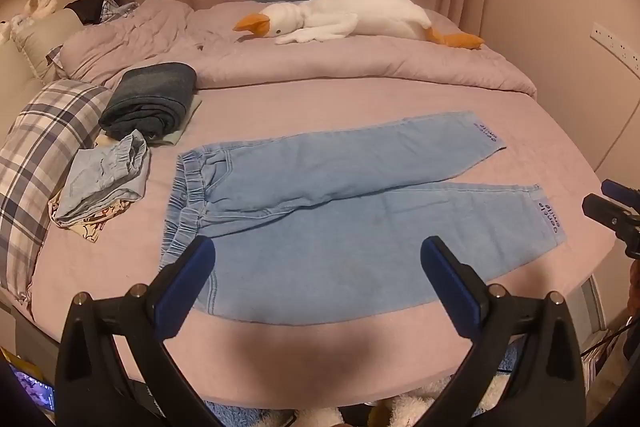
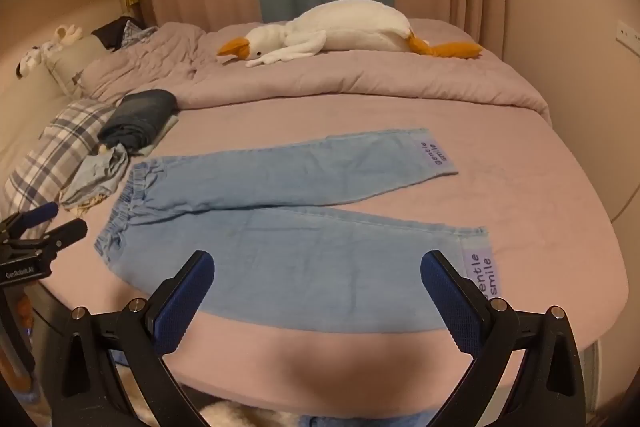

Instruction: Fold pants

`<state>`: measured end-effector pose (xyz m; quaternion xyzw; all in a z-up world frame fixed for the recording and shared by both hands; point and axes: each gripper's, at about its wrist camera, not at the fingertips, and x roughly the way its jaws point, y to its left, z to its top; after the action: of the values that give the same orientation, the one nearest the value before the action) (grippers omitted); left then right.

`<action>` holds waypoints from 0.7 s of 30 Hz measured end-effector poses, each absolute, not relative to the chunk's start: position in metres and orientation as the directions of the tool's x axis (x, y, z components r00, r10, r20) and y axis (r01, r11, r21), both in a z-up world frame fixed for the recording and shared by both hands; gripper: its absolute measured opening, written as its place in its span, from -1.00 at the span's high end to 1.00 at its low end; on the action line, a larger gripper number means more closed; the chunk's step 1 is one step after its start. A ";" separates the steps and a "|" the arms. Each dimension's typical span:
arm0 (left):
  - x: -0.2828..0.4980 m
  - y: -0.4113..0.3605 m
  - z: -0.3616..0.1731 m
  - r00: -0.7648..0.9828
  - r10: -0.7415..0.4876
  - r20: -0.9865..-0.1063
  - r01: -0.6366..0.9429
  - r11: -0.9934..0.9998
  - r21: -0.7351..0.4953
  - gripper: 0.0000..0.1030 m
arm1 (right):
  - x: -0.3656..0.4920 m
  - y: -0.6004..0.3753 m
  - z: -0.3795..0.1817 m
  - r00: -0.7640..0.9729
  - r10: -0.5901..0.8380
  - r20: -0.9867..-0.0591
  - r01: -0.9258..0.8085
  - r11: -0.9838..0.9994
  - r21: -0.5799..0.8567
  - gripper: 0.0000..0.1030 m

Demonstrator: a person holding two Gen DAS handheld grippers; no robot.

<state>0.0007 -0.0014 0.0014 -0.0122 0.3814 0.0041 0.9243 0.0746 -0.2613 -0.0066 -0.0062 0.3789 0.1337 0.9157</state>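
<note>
Light blue denim pants [image 1: 340, 211] lie flat and spread on the pink bed sheet [image 1: 320, 99], waistband to the left, both legs running right with lettered cuffs. They also show in the right wrist view [image 2: 280, 239]. My left gripper [image 1: 318, 259] is open and empty, hovering over the near leg close to the waistband. My right gripper [image 2: 318, 271] is open and empty, over the near leg close to its cuff. Each gripper shows at the edge of the other's view, the right one [image 1: 612, 211] and the left one [image 2: 48, 227].
A dark folded garment [image 1: 150, 101] and a folded light denim piece [image 1: 104, 183] lie left of the pants beside a plaid pillow [image 1: 36, 163]. A white goose plush [image 1: 344, 15] lies on the rumpled duvet [image 1: 360, 63] behind. The bed's front edge is just below my grippers.
</note>
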 end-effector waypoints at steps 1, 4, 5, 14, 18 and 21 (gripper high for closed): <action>0.001 -0.002 0.001 0.708 -0.002 -0.706 -0.018 1.000 -0.021 -0.99 | 0.076 -0.263 -0.006 0.676 0.244 -0.696 -0.254 0.963 0.091 -0.99; 0.000 -0.004 0.000 0.707 -0.003 -0.708 -0.016 1.000 -0.020 -0.99 | 0.075 -0.262 -0.008 0.675 0.245 -0.696 -0.254 0.963 0.092 -0.99; 0.000 -0.005 -0.001 0.707 -0.003 -0.708 -0.016 1.000 -0.019 -0.99 | 0.075 -0.262 -0.008 0.674 0.245 -0.697 -0.256 0.962 0.092 -0.99; 0.005 -0.004 0.000 0.709 0.000 -0.705 -0.020 1.000 -0.020 -0.99 | 0.076 -0.264 -0.006 0.679 0.244 -0.692 -0.255 0.963 0.090 -0.99; 0.004 -0.004 0.000 0.711 0.002 -0.704 -0.023 1.000 -0.020 -0.99 | 0.075 -0.261 -0.007 0.679 0.243 -0.693 -0.253 0.963 0.089 -0.99; 0.004 -0.003 0.000 0.712 -0.002 -0.702 -0.021 1.000 -0.023 -0.99 | 0.076 -0.263 -0.008 0.678 0.243 -0.694 -0.254 0.963 0.090 -0.99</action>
<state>0.0038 -0.0029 -0.0001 -0.0146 0.3792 0.0051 0.9252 0.0755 -0.2627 -0.0077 -0.0066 0.3778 0.1357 0.9159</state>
